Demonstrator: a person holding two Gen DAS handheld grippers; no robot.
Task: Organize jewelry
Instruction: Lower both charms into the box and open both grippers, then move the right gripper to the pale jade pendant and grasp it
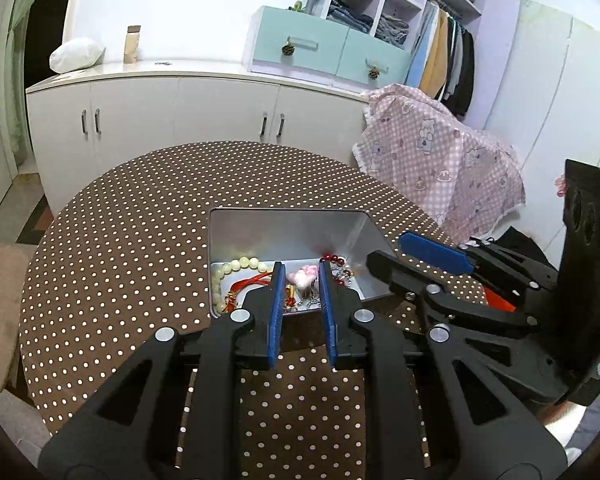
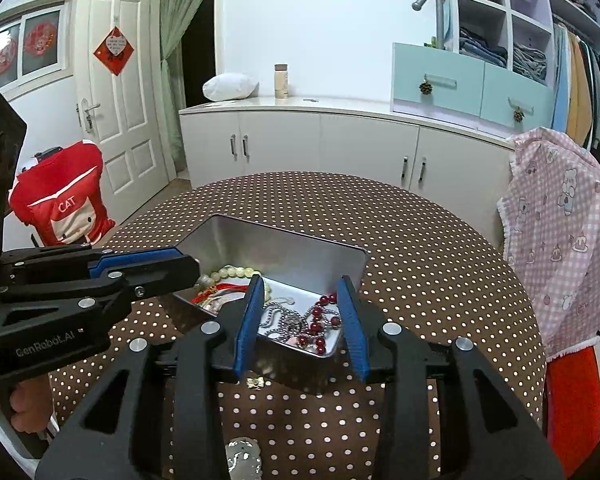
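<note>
Silvery metal tin, pale, red beads, chains tangled inside

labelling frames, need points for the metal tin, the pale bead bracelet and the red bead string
metal tin (image 1: 284,232): left wrist view, bare inner back wall.
pale bead bracelet (image 1: 249,263): left wrist view, a top bead.
red bead string (image 2: 319,326): right wrist view, a middle bead.

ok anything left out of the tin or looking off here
Yes. Two pieces lie outside the metal tin on the dotted tablecloth: a small gold piece just in front of its near wall, and a silver ornament nearer the camera. Inside, the silver chain and red beads lie tangled together.
</note>
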